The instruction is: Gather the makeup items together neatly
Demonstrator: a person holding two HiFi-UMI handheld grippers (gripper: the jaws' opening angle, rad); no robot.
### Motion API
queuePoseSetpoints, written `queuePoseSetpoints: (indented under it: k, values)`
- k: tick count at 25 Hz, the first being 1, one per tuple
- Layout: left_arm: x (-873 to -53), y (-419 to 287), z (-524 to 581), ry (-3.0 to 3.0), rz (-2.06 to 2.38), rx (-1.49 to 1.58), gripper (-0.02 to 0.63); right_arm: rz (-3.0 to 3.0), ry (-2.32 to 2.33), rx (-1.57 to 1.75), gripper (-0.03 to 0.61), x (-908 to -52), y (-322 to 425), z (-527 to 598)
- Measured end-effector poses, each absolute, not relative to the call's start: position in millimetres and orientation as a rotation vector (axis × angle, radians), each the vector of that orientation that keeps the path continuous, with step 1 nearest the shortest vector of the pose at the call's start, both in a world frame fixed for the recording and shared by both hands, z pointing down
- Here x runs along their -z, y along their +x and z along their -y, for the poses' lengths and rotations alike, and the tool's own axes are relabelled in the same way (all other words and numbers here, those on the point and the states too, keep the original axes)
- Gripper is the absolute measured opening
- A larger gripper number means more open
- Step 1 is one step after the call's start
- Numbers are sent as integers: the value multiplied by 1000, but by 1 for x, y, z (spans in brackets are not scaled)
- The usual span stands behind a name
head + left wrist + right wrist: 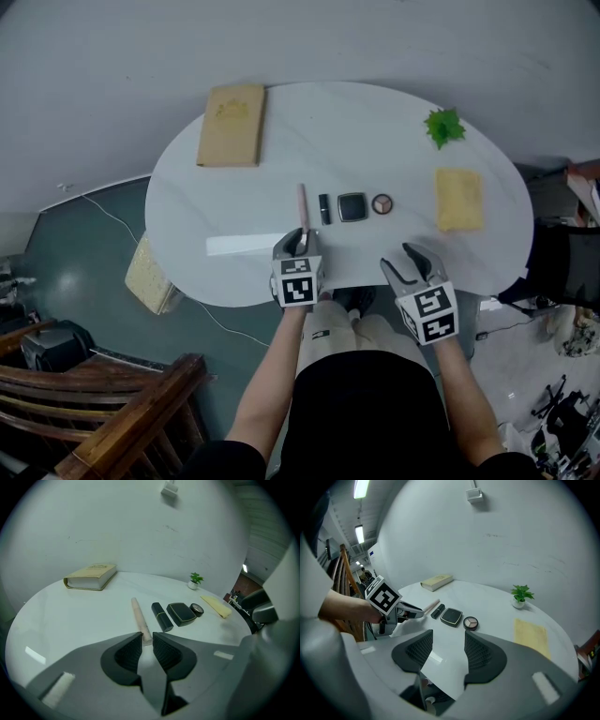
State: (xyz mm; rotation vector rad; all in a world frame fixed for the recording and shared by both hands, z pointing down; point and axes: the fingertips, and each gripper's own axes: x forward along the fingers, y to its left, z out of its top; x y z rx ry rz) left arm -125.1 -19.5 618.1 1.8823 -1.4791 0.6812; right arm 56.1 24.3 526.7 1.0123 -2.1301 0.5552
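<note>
Left gripper [302,242] on pink tube [303,202] — lipstick [324,208], compact [352,206], palette [382,203] beside it; right gripper [403,259] apart.

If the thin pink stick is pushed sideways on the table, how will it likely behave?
The pink stick looks round and slim, so it would probably roll on the smooth table. It appears rigid and likely light. The left gripper grips only its near end, so it may pivot.
</note>
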Motion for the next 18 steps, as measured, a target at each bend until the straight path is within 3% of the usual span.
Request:
queuePoseSetpoints:
  k: [18]
  values:
    - [-629, -120, 9, 1896, 1494, -701, 72, 2131, 1004, -560, 222, -529, 63, -32]
